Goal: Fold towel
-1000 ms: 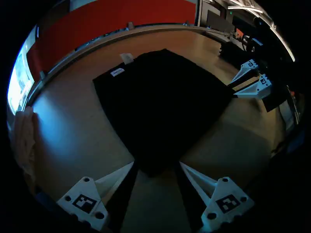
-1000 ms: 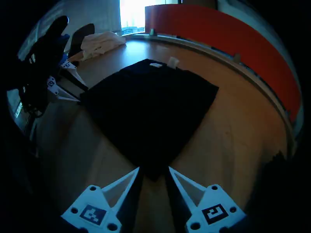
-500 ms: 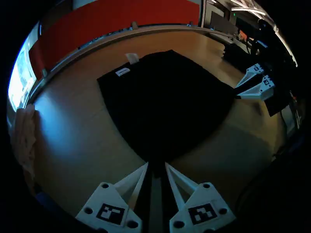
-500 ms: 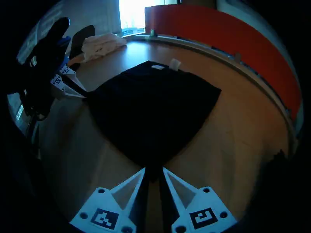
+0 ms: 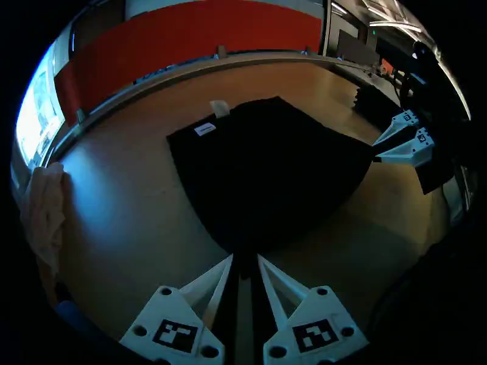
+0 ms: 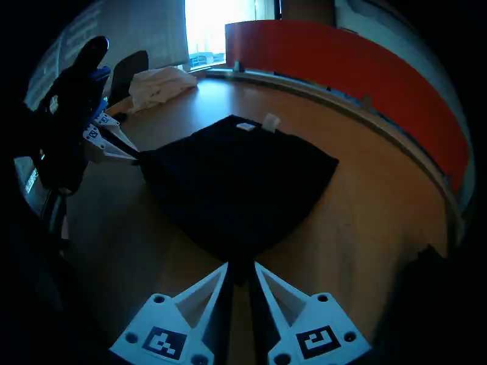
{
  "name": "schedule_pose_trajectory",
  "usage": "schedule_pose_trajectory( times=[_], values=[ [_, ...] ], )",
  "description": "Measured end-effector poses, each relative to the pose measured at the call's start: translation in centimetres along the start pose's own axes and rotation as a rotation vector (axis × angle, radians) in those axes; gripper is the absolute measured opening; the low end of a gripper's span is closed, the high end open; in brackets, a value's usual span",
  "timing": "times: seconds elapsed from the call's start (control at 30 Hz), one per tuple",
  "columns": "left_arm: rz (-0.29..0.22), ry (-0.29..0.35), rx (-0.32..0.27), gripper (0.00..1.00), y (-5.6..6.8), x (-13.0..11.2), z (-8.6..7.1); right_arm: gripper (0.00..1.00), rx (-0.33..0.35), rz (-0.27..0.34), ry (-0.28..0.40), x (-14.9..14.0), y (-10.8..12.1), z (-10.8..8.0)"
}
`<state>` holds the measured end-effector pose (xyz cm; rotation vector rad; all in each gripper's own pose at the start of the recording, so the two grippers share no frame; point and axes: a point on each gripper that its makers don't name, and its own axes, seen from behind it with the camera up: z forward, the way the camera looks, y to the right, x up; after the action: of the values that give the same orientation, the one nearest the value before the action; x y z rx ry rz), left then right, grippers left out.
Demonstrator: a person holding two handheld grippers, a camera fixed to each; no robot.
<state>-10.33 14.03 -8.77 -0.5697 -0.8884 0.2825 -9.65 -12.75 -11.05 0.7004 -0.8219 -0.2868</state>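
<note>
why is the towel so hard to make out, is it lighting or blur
Lighting, not blur. Left gripper view: dim, the black towel is a flat patch without fold detail, the window blown out. Right gripper view: backlit by the window, faint towel texture shows.

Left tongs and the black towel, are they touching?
Touching. In the left gripper view the left tongs pinch the black towel at its near corner, no gap between them.
</note>
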Motion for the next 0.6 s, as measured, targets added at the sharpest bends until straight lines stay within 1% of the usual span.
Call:
schedule_pose_trajectory(
  times=[0.3,0.6],
  values=[
    [-0.02,0.021,0.007,0.12,0.2,1.2,-2.5,0.16,-0.002,-0.013,0.03,1.9,-0.7,-2.4],
    [-0.043,0.027,-0.004,0.12,1.4,1.3,-4.8,0.15,-0.006,-0.021,0.037,2.6,-1.4,-4.7]
  ],
)
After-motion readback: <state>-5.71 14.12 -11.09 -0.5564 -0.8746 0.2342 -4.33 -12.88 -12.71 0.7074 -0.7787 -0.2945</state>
